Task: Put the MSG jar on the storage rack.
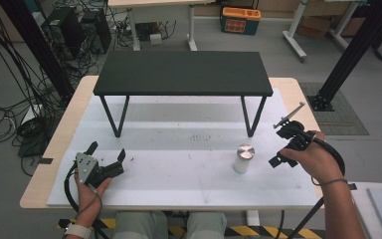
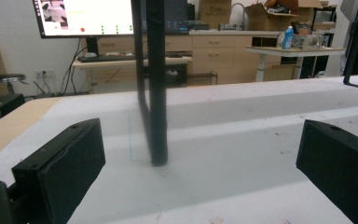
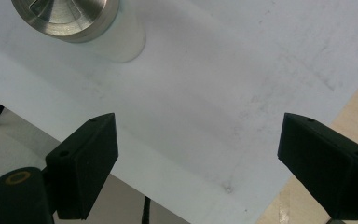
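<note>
Standing upright on the white mat (image 1: 179, 169), right of centre and toward the near edge: a small white jar (image 1: 242, 159) with a brushed metal lid (image 1: 245, 151), untouched on all sides. Seen again at the top left of the right gripper view, jar (image 3: 126, 44) and lid (image 3: 67, 18) cut off by the frame, bare mat between it and the jaws. Just to the right of the jar, near but apart from it: the right gripper (image 1: 284, 143), held up off the mat in the right hand (image 1: 313, 159), jaws spread wide with nothing between them, tilted down toward the near right corner of the mat, where the mat's edge and the wooden table (image 1: 298, 92) beside it show past the jaw tips. Open mat ahead of the jar as far as the right legs of the black bench (image 1: 183, 73), which spans the far half of the mat and leaves a low clear gap beneath its top. Wide empty stretch of mat to the left of the jar, reaching to the left gripper (image 1: 108, 153), well apart from the jar near the near left corner, held low in the left hand (image 1: 90, 191), jaws likewise spread and empty, pointed at a left bench leg (image 2: 157, 84) with free mat on both sides of it.
</note>
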A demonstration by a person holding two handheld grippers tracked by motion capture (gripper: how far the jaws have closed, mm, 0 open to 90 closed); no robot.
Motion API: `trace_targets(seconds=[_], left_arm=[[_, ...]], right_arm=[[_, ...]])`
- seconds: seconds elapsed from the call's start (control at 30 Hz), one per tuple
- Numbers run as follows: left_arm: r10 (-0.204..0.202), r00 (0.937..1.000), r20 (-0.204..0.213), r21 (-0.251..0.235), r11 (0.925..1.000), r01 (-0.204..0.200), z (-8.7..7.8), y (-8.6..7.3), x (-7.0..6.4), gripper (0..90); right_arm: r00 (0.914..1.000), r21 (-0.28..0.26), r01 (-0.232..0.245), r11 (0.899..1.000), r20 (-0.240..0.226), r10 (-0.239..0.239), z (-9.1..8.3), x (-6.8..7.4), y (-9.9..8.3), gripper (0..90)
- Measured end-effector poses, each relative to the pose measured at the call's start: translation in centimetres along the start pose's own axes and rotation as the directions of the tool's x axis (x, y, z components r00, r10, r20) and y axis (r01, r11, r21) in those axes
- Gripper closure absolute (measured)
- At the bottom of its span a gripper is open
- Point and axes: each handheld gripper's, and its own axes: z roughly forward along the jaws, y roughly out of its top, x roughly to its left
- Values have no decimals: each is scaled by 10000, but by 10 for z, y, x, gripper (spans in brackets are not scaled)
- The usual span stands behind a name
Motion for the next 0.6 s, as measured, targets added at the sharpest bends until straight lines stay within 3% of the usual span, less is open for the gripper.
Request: trace_targets(seconds=[0.6], left_arm=[[-10,10000,5,11,10000,10,0,0,0,14]], right_arm=[[9999,-14,142,9999,-45,-142,-3,0,8,105]])
